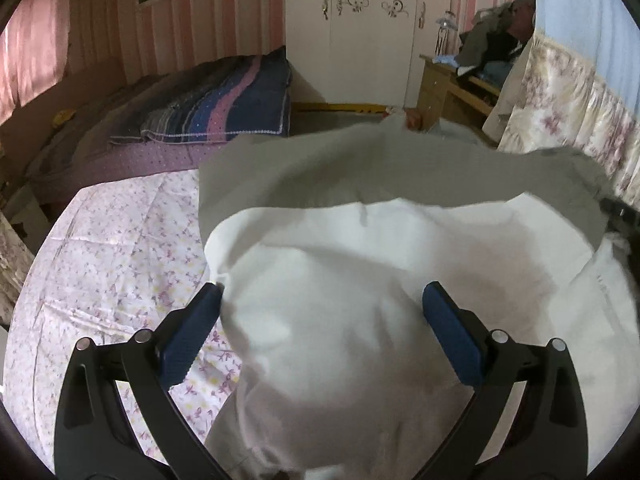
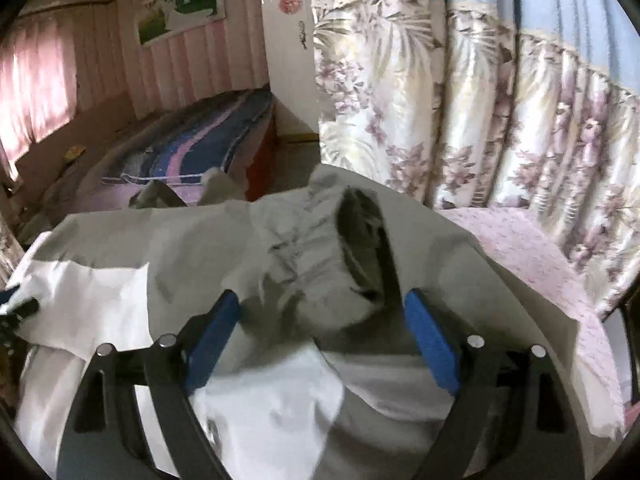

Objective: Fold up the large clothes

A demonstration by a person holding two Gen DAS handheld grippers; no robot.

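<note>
White cloth fills the space between the left gripper (image 1: pixel 322 298)'s blue pads (image 1: pixel 192 336), which stand wide apart; the left pad sits at the cloth's edge, the right pad rests over it, neither pinching, so nothing is held on this side. Garment (image 1: pixel 360 240) lies on the floral sheet (image 1: pixel 112 248), grey face folded back over a white lining, its left edge running straight up from the pad toward the far corner. Bare sheet lies open to the left of that edge, good room to draw or lay a fold. Beyond, a striped quilt (image 1: pixel 224 108) is well apart; wardrobe (image 1: pixel 360 32) behind. Right side: right gripper (image 2: pixel 322 316) jaws roughly half open over a bunched, gathered part of the garment with a dark opening (image 2: pixel 360 248), probably a cuff or collar, though blur makes that unsure. Cloth lies between the pads but they do not appear to press it. To fold well, I judge each gripper should take a clean single corner or edge, not a bunch, pull the cloth taut between them, then carry it over level so the edges meet. Curtain (image 2: pixel 500 120) hangs near on the right with only a narrow strip of sheet before it, so the freer room is leftward.
</note>
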